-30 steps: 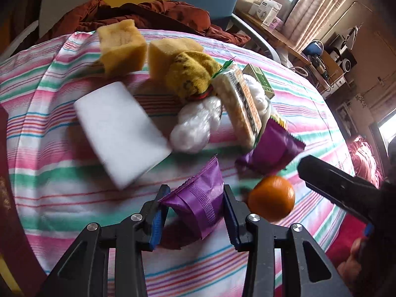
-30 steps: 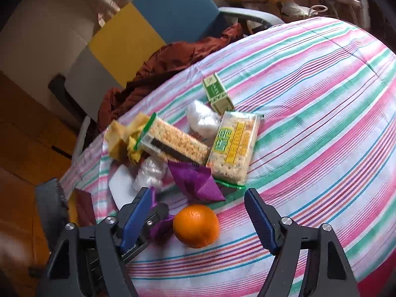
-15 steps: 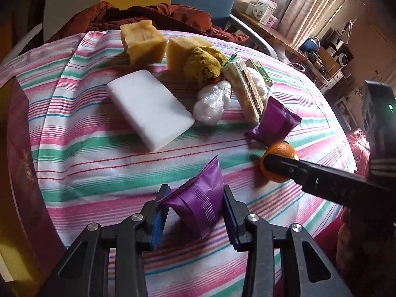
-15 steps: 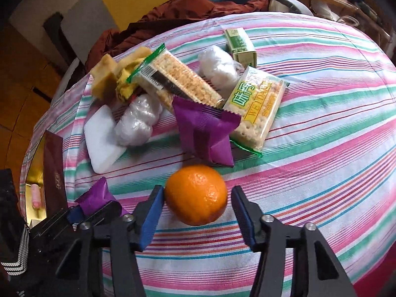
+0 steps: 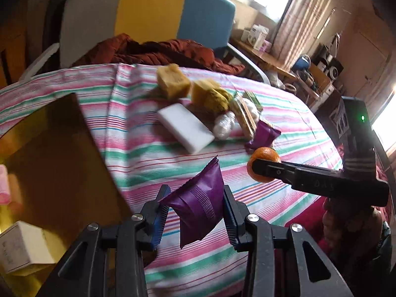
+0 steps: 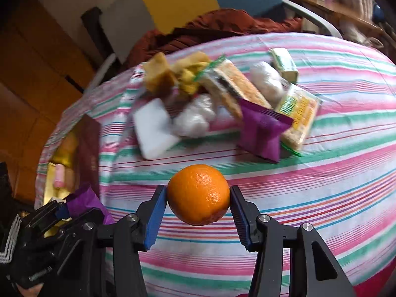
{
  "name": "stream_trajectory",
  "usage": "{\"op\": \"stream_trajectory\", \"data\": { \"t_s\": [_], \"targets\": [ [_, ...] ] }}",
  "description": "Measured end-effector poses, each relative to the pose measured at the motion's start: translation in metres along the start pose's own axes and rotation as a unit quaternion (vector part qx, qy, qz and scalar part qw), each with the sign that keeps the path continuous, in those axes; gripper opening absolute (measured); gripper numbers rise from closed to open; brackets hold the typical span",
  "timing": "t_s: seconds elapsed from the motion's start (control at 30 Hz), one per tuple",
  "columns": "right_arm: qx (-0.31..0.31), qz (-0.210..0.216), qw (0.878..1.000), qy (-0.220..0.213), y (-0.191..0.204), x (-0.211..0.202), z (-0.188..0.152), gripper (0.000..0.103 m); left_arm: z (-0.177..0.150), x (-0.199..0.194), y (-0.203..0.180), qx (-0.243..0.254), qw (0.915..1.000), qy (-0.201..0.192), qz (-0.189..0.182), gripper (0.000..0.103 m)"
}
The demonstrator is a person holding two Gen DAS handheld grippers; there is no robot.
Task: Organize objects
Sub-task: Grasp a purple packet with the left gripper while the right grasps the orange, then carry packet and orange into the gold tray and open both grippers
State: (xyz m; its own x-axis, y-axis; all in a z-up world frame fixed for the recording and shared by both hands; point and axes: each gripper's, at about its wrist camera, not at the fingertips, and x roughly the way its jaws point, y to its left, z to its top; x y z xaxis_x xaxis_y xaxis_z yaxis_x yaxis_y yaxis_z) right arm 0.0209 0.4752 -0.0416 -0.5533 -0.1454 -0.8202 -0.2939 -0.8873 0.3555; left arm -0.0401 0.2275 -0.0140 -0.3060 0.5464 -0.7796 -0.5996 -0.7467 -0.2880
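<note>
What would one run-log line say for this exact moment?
left gripper: shut on purple packet | right gripper: shut on orange | table: second purple packet, crackers, sponges not yet sorted

The near half of the striped cloth (image 6: 309, 198) lies bare, giving open passage along the table's front edge and out to its right side. Further back a pile blocks the middle: a white block (image 5: 185, 130), two yellow sponges (image 5: 173, 81), white plastic bundles (image 6: 195, 116), cracker packs (image 6: 297, 113), a purple pouch (image 6: 262, 133) and a small green box (image 6: 284, 64), all crowded together and touching. At the table's left edge an open box (image 5: 57, 153) with a dark upright lid walls off that side. Behind the table a chair (image 5: 148, 12) draped with a rust-red garment (image 5: 153, 52) closes the far side.
</note>
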Motion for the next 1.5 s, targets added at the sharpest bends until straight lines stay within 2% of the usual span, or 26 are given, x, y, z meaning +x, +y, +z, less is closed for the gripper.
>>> {"op": "stream_trajectory", "data": {
  "t_s": [0.2,0.4,0.57,0.7,0.8,0.93,1.07,1.27,1.5],
  "targets": [
    [-0.048,0.042,0.998,-0.014,0.066,-0.005,-0.001,0.051,-0.003,-0.060,0.060,-0.058,0.9963,-0.053,0.033,0.041],
    [-0.116,0.099,0.988,-0.022,0.156,0.002,0.005,0.051,-0.012,-0.108,0.128,-0.116,0.9822,-0.104,0.105,0.041],
    [-0.158,0.124,0.979,-0.008,0.221,0.025,0.007,0.051,-0.024,-0.119,0.182,-0.159,0.9692,-0.110,0.153,0.041],
    [-0.184,0.135,0.973,0.015,0.274,0.056,0.006,0.051,-0.034,-0.116,0.211,-0.185,0.9635,-0.098,0.167,0.042],
    [-0.197,0.137,0.970,0.044,0.303,0.085,0.002,0.051,-0.044,-0.112,0.225,-0.211,0.9587,-0.087,0.170,0.049],
    [-0.191,0.168,0.962,0.098,0.324,0.119,-0.008,0.052,-0.059,-0.113,0.239,-0.239,0.9522,-0.074,0.175,0.051],
    [-0.192,0.173,0.959,0.118,0.328,0.134,-0.021,0.052,-0.070,-0.118,0.243,-0.248,0.9490,-0.077,0.179,0.051],
    [-0.206,0.183,0.958,0.085,0.322,0.109,-0.022,0.052,-0.073,-0.125,0.234,-0.243,0.9463,-0.086,0.195,0.051],
    [-0.237,0.133,0.962,0.035,0.318,0.081,-0.036,0.072,-0.067,-0.136,0.205,-0.203,0.9492,-0.110,0.214,0.051]
  ]
}}
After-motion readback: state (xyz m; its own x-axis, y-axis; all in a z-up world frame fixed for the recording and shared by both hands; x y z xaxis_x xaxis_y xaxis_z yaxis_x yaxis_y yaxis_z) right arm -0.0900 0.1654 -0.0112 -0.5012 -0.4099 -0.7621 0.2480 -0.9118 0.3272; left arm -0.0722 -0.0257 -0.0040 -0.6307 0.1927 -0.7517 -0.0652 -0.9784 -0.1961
